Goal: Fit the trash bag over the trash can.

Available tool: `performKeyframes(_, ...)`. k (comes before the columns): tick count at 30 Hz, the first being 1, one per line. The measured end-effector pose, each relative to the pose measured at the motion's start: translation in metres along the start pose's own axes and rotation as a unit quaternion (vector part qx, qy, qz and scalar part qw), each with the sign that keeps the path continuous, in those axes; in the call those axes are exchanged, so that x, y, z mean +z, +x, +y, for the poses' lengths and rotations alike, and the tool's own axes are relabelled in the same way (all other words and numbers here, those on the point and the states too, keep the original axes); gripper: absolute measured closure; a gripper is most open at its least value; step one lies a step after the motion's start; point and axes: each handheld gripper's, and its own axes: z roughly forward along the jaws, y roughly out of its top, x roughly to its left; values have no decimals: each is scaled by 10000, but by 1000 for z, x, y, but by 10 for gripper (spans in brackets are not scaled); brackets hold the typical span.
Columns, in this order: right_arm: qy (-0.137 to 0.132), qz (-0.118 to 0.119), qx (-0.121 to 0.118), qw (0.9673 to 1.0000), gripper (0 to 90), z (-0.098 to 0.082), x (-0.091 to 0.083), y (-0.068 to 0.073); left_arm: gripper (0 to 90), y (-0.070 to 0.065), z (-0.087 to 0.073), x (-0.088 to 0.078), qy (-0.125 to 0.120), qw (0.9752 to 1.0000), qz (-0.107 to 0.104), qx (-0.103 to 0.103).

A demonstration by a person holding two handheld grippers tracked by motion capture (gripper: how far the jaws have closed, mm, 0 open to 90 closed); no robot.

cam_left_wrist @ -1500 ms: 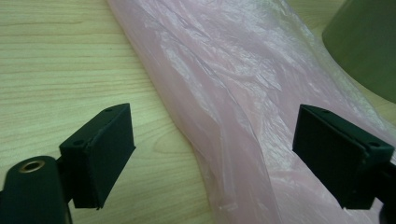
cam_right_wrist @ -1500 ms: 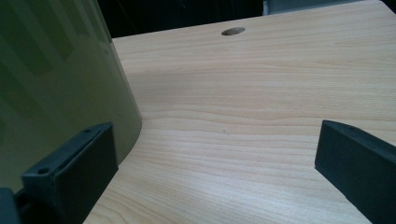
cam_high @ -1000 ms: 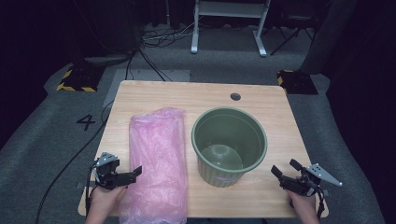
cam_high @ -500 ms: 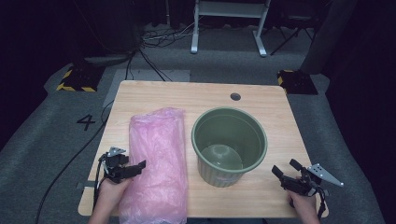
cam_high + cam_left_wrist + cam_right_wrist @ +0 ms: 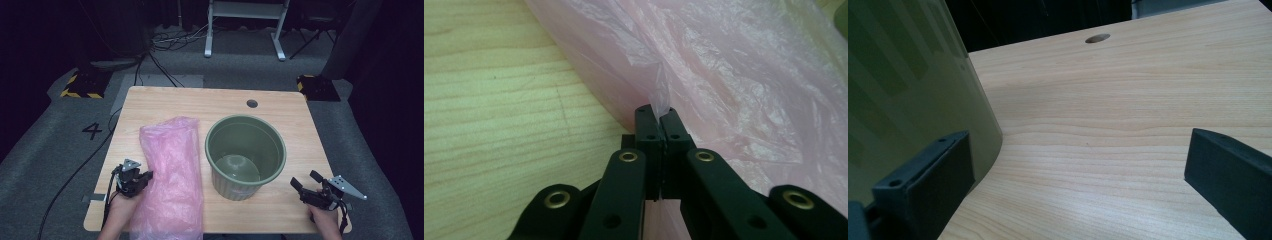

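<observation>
A pink plastic bag (image 5: 170, 175) lies flat along the left half of the wooden table (image 5: 190, 102). My left gripper (image 5: 145, 177) sits at the bag's left edge; its jaws have just been closing and now pinch a fold of the pink plastic bag (image 5: 724, 75) between the pads, as my left gripper (image 5: 659, 112) shows close up. A green bin (image 5: 246, 155) stands upright and empty right of the bag. My right gripper (image 5: 304, 181) rests near the table's front right corner, open, with nothing between its fingertips (image 5: 1218, 165); the green bin (image 5: 903, 80) wall is just beside its left jaw.
A round cable hole (image 5: 252, 103) is in the table's far side. Cables and yellow-black striped feet (image 5: 80, 85) lie on the grey floor behind. A white stand (image 5: 245, 25) is at the back.
My left gripper has moved right onto the bag's edge and its jaws have shut on the plastic. The right gripper has stayed in place.
</observation>
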Motion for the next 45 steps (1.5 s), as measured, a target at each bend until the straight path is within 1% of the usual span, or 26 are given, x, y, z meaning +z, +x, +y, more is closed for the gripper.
performKeyframes(2,-29,16,69,10000,0,0,-1,-1,900,4,-1,-1,-57,9994,-287,-210)
performKeyframes(3,-29,16,69,10000,0,0,-1,-1,900,6,-2,-3,-109,9982,-513,-302)
performKeyframes(4,-14,11,47,10000,0,0,0,-1,900,7,-1,-6,-265,9956,-794,-425)
performKeyframes(5,-9,9,31,10000,0,0,0,0,900,7,0,-12,-456,9896,-1251,-549)
performKeyframes(6,-9,9,31,10000,0,0,0,0,900,7,0,-12,-456,9896,-1251,-549)
performKeyframes(7,2,-9,-2,10000,0,0,0,0,900,7,1,-16,-580,9843,-1525,-675)
performKeyframes(8,0,-12,1,10000,0,0,0,0,900,7,2,-17,-655,9808,-1687,-734)
performKeyframes(11,5,-14,18,10000,0,0,0,0,900,2,7,-25,-956,9645,-2290,-909)
performKeyframes(12,3,-17,21,10000,0,0,0,0,900,1,8,-26,-1013,9609,-2398,-940)
performKeyframes(13,-1,-18,29,10000,0,0,0,0,900,-4,13,-31,-1222,9497,-2690,-1037)
performKeyframes(14,-1,-18,29,10000,0,0,0,0,900,-4,13,-31,-1222,9497,-2690,-1037)
performKeyframes(15,-2,-16,25,10000,0,0,0,0,900,-5,14,-33,-1294,9457,-2779,-1081)
performKeyframes(16,-4,-20,31,10000,0,0,0,0,900,-9,19,-38,-1548,9393,-2869,-1072)
performKeyframes(17,-4,-18,32,10000,0,0,0,0,900,-9,19,-38,-1548,9393,-2869,-1072)
performKeyframes(18,-4,-17,31,10000,0,0,0,0,900,-14,25,-44,-1803,9355,-2878,-974)
performKeyframes(19,-5,-17,35,10000,0,0,0,0,900,-16,27,-45,-1867,9342,-2880,-970)
performKeyframes(20,-7,-13,36,10000,0,0,0,0,900,-18,30,-47,-1954,9305,-2937,-985)
performKeyframes(23,-13,-13,40,10000,0,0,0,0,899,-23,37,-52,-2116,9300,-2859,-923)
performKeyframes(26,-10,-11,33,10000,0,0,0,0,899,-31,46,-57,-2272,9312,-2743,-775)
performKeyframes(28,-19,-17,28,10000,0,0,0,0,900,-35,54,-61,-2385,9293,-2729,-718)
performKeyframes(30,-22,-14,37,10000,0,0,0,0,900,-36,57,-62,-2401,9295,-2712,-698)
performKeyframes(33,-29,-17,27,10000,0,0,-1,0,900,-37,65,-66,-2432,9312,-2632,-667)
performKeyframes(35,-30,-14,26,10000,0,0,-1,0,899,-36,71,-70,-2478,9340,-2507,-592)
performKeyframes(40,-33,-10,28,10000,0,0,-1,0,899,-36,79,-75,-2570,9350,-2392,-501)
performKeyframes(42,-37,-17,20,10000,0,0,-1,0,900,-37,82,-77,-2576,9376,-2297,-422)
performKeyframes(45,-47,-20,25,10000,0,0,-1,0,899,-39,89,-82,-2624,9382,-2231,-341)
